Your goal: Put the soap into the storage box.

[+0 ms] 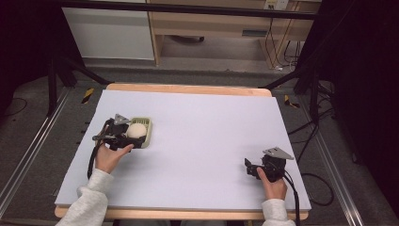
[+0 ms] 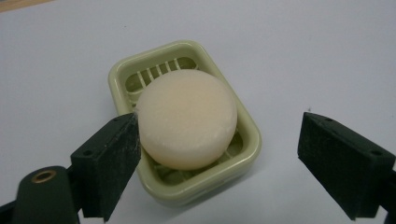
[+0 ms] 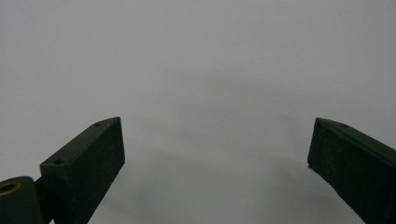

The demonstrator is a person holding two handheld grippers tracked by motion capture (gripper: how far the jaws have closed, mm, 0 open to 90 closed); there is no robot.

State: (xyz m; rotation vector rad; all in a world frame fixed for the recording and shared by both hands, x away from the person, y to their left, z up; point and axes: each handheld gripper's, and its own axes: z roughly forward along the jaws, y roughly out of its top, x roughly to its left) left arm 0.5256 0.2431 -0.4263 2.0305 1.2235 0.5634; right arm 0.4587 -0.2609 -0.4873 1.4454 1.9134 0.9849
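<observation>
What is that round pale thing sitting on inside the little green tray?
The round soap lies on the slatted floor of the green soap dish. Slats show around its edges; the part of the floor beneath it is covered.

The round soap (image 2: 187,119) looks matt and slightly chalky, a pale cream bar lying in a pale green soap dish (image 2: 245,126) of smooth plastic with a soft gloss on its rim. The left gripper (image 2: 219,154) has 2 black jaws with a dull, finely grained face and a brass-coloured metal bushing. The surface (image 1: 211,141) is a matt, smooth pale sheet edged by light wood at far and near sides.
</observation>
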